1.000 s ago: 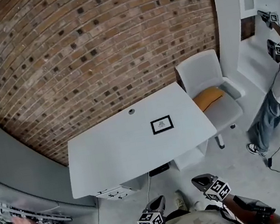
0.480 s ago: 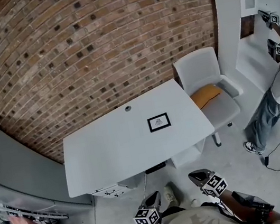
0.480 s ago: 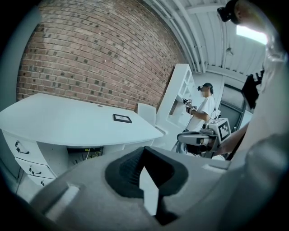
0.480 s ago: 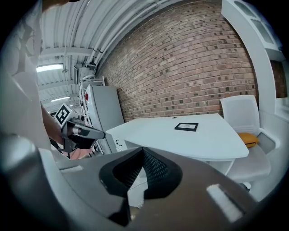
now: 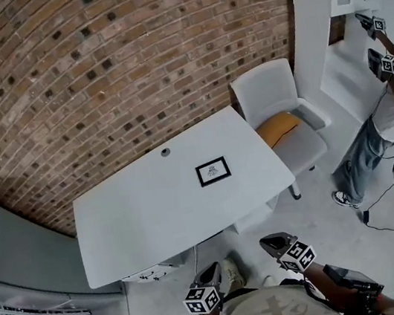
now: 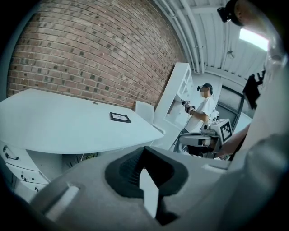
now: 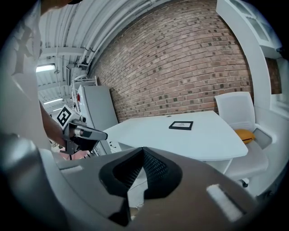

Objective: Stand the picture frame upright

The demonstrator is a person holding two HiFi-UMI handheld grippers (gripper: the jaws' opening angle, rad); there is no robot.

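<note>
Head view | left tool [image 5: 214, 269] closed, empty; right tool [image 5: 271, 241] closed, empty; picture frame [image 5: 213, 171] lies flat

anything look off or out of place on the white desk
Only the picture frame: it lies flat, face up, on the white desk, toward its right end in the head view, instead of standing upright. Nothing looks spilled or damaged.

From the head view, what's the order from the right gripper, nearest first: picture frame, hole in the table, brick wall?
1. Picture frame, middle of the table.
2. Hole, near the table's far edge.
3. Brick wall, behind the table.
</note>
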